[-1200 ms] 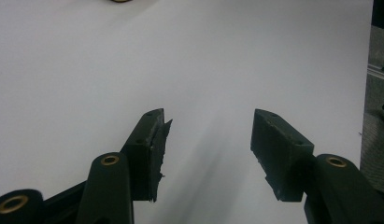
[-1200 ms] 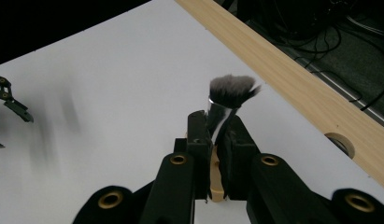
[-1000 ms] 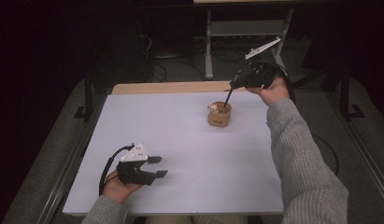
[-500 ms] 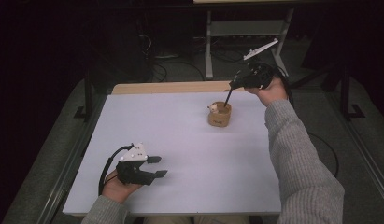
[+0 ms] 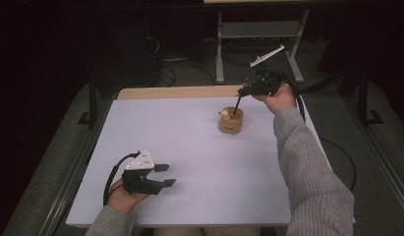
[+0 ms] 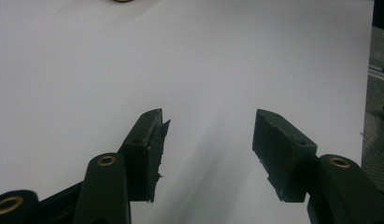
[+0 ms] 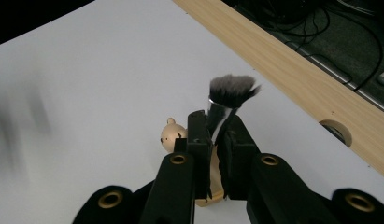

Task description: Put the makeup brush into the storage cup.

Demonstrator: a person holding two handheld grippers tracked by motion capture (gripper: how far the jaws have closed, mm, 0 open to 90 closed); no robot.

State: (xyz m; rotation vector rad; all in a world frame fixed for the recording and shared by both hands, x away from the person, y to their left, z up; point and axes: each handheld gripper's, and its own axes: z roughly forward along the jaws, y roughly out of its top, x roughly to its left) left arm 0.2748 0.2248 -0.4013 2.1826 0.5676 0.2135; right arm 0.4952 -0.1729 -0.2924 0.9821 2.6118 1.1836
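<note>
One brush (image 7: 229, 95), clamped in the right gripper (image 7: 217, 135): long axis tilted, bristles uppermost, handle end down in one bear-faced wooden cup (image 5: 231, 120) at the bench (image 5: 189, 137) far right. Left gripper (image 5: 163, 175) rests near-left, jaws wide apart, empty.

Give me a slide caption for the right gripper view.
Right gripper clamps a black-bristled makeup brush above a tan bear-shaped wooden cup on the white table.
</note>
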